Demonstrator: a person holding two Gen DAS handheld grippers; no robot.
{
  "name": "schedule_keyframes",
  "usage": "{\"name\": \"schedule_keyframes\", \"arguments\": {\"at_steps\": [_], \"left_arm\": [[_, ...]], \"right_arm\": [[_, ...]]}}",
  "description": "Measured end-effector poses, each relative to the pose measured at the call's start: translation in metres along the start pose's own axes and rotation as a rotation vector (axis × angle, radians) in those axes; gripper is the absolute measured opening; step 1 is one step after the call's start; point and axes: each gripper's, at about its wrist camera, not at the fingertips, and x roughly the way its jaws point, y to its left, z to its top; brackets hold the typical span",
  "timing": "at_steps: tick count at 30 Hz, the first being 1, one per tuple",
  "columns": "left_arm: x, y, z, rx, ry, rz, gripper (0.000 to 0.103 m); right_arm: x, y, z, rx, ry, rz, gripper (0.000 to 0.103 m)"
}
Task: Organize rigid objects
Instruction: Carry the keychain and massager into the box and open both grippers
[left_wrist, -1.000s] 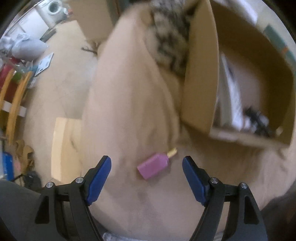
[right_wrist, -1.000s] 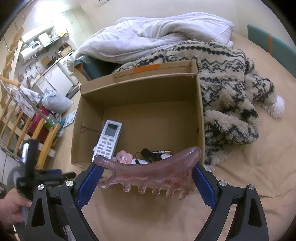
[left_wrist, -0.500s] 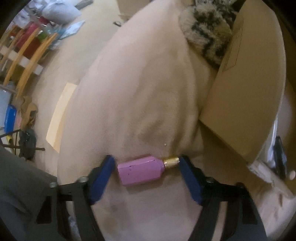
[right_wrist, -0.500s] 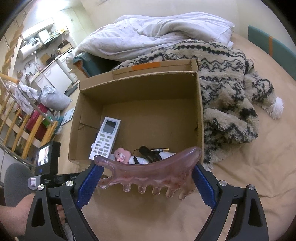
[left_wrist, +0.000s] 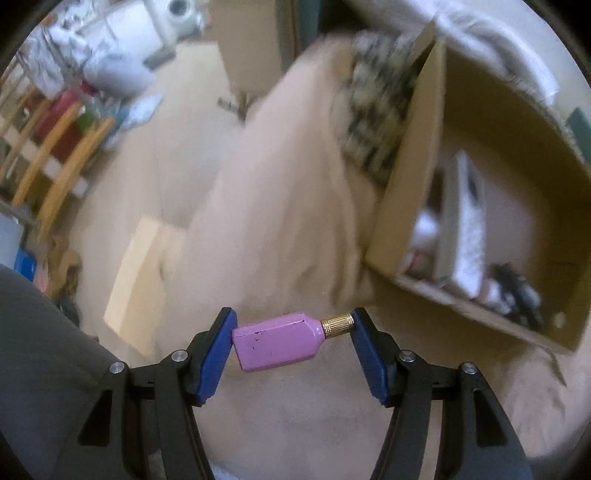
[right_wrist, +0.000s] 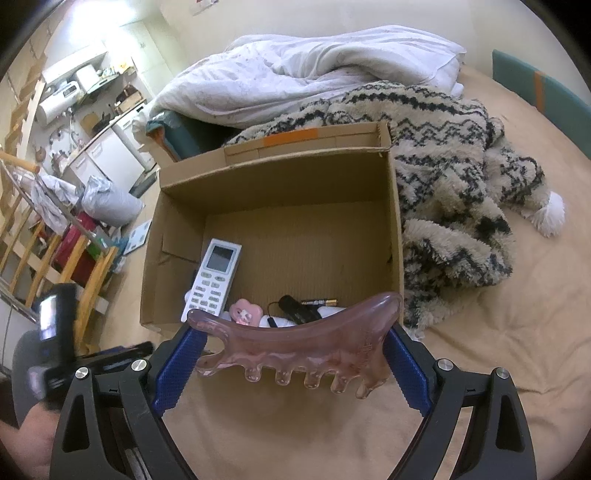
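Both grippers are holding something. Left gripper (left_wrist: 293, 341) is squeezed onto a small pink bottle (left_wrist: 277, 341) with a gold cap (left_wrist: 337, 323). One blue pad (left_wrist: 216, 356) presses the flat bottom of the bottle, and the other pad (left_wrist: 369, 356) presses the tip of the cap. The bottle lies sideways between them, a little tilted, with the cap end higher. It is up in the air over the tan bed sheet (left_wrist: 280, 206) and touches only the pads.

Right gripper (right_wrist: 291, 360) is opened wide and clamped on a pink comb (right_wrist: 295, 345). The comb is see-through, curved on top, with short round teeth that point down. Its two ends push against the blue pads (right_wrist: 179, 363). It hangs just in front of the near edge of the box (right_wrist: 273, 181).

The box is brown cardboard, open on top, and sits on the bed. Inside it, near the front, lie a white remote (right_wrist: 212, 280), a small pink flower-shaped thing (right_wrist: 245, 312), a black thing (right_wrist: 297, 308) with a thin cord, and a battery (right_wrist: 319, 302). In the left view the box (left_wrist: 413, 155) is off to the right of the bottle, and that view is blurry.

A fuzzy patterned blanket (right_wrist: 454, 199) lies just beside the box on its right. A white quilt (right_wrist: 325, 66) is bunched up behind the box.
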Motion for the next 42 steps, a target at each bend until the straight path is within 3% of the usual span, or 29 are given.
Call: {"name": "schedule_keyframes", "arguments": {"at_steps": [6,10,13,20,27,42], "left_arm": [[-0.058,-0.012,0.018,0.097,-0.230,-0.072,0.060],[-0.073,-0.038,0.033,0.211,-0.268,-0.162,0.060],[-0.073,-0.055,0.045,0.275,-0.289,-0.180,0.060],[-0.052,-0.089,0.069,0.331,-0.283,-0.177,0.060],[-0.017,-0.114,0.072,0.393,-0.250,-0.153,0.060],[0.012,-0.125,0.074,0.401,-0.208,-0.098,0.060]], "right_arm": [[-0.007,-0.001,0.008,0.010,-0.041,0.013,0.099],[-0.002,-0.001,0.017,0.013,-0.049,0.007,0.099],[0.007,-0.003,0.026,0.025,-0.050,0.014,0.099],[0.036,-0.009,0.038,0.068,-0.009,0.005,0.099],[0.062,-0.015,0.035,0.094,0.078,0.004,0.099],[0.083,-0.013,0.028,0.107,0.175,-0.011,0.099]]}}
